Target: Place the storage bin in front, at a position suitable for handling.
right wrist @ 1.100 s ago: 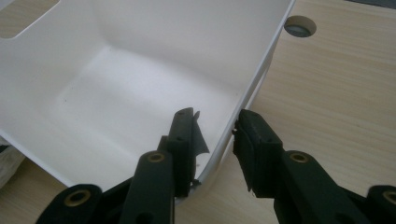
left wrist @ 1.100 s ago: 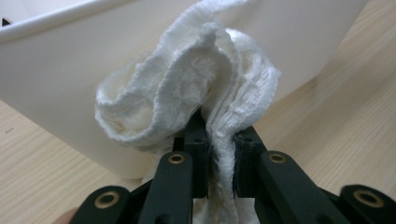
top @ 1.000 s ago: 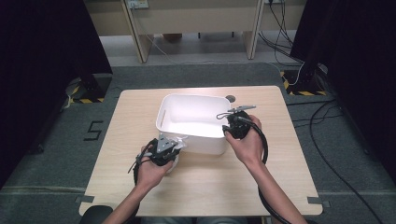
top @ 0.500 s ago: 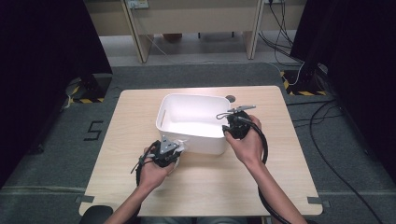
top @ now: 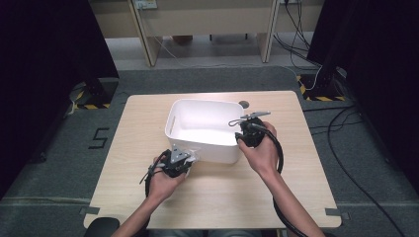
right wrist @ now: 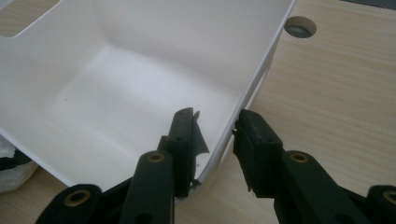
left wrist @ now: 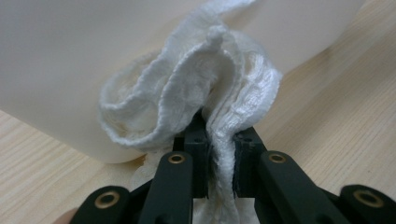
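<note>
The left gripper (left wrist: 219, 161) has its jaws pinched tight on a bunched white cloth (left wrist: 196, 93), which is pressed up against the outside wall of the white tub (top: 205, 129). The right gripper (right wrist: 212, 140) has its jaws straddling the tub's right wall, one inside, one outside, with a small gap left. The tub sits mid-table (top: 138, 128).

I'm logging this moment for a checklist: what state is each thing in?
White bin: upright, empty, on the table.
White cloth: bunched, pinched, against the bin's outer wall.
Left gripper: shut on the cloth.
Right gripper: jaws astride the bin's wall, one inside, one outside.
</note>
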Action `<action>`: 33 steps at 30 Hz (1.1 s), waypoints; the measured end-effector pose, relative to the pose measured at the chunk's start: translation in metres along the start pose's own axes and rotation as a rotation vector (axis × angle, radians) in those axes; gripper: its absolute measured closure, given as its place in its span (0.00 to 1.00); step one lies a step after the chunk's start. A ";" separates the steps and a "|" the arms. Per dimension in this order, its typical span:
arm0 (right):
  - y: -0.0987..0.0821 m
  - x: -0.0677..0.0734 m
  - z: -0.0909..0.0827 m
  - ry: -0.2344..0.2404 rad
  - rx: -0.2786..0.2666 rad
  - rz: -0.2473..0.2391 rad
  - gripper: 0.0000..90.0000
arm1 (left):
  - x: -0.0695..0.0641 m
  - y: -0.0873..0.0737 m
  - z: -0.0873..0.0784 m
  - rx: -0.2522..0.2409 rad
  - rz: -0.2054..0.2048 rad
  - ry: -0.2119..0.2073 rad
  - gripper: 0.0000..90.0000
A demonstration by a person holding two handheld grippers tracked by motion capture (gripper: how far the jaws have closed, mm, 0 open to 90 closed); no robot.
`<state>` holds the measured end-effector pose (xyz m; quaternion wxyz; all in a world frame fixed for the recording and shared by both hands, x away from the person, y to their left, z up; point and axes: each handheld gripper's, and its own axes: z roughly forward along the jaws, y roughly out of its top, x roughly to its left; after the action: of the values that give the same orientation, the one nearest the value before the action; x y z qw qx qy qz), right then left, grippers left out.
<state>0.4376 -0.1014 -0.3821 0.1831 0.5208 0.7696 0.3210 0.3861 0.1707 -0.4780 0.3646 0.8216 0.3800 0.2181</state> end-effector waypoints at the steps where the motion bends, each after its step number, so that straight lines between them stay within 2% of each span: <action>1: 0.000 0.000 0.000 -0.001 0.001 0.000 0.76 | 0.000 0.000 0.000 0.001 0.001 0.000 0.88; 19: 0.000 0.000 0.000 0.000 0.000 0.000 0.76 | 0.002 -0.006 0.008 0.040 0.002 -0.002 0.88; 33: 0.000 0.000 0.000 0.000 0.003 -0.002 0.76 | -0.005 -0.003 0.010 0.048 0.016 -0.010 0.88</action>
<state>0.4379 -0.1013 -0.3819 0.1826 0.5203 0.7705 0.3197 0.3882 0.1633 -0.4870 0.3449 0.8342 0.3766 0.2079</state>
